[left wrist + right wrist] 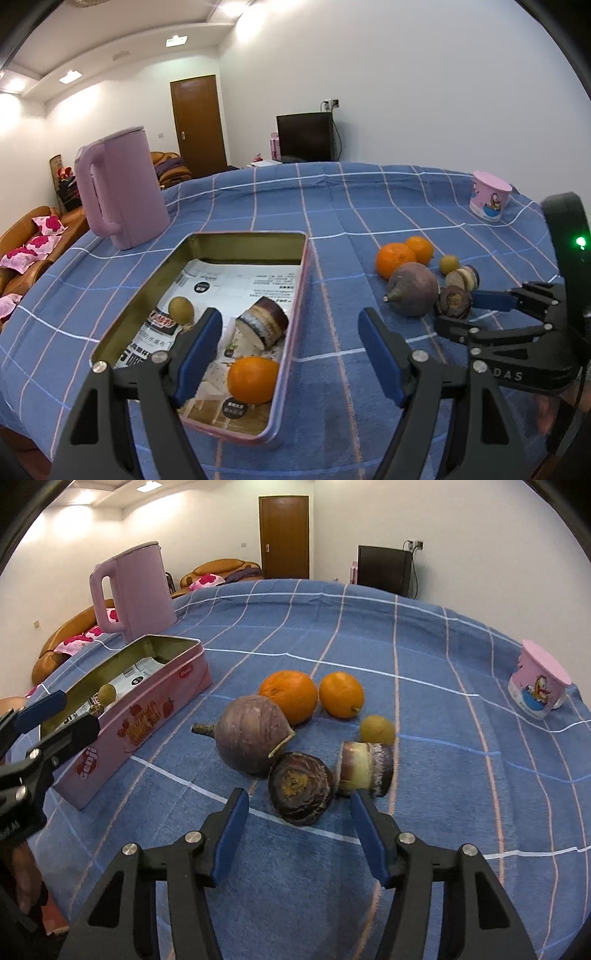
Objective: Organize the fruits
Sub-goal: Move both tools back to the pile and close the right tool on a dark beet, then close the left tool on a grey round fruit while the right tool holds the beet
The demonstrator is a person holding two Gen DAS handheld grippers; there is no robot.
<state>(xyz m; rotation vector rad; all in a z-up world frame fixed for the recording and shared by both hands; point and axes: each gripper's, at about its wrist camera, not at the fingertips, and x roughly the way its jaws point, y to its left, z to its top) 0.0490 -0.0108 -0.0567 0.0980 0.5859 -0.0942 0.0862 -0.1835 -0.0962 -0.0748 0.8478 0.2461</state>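
Right gripper (297, 825) spread before dark fruit (300, 793)

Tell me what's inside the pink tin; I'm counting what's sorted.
Inside the tin: an orange, a cut purple chunk, a small brown fruit, on printed paper. The left gripper covers its near-left corner.

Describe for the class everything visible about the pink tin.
The pink tin is a long rectangular metal box, lid off, gold inside, printed with red fruit pictures and the word Genji. It lies flat on the blue checked cloth, lined with printed paper. Inside lie an orange, a small yellowish fruit and a purple-skinned cut piece.
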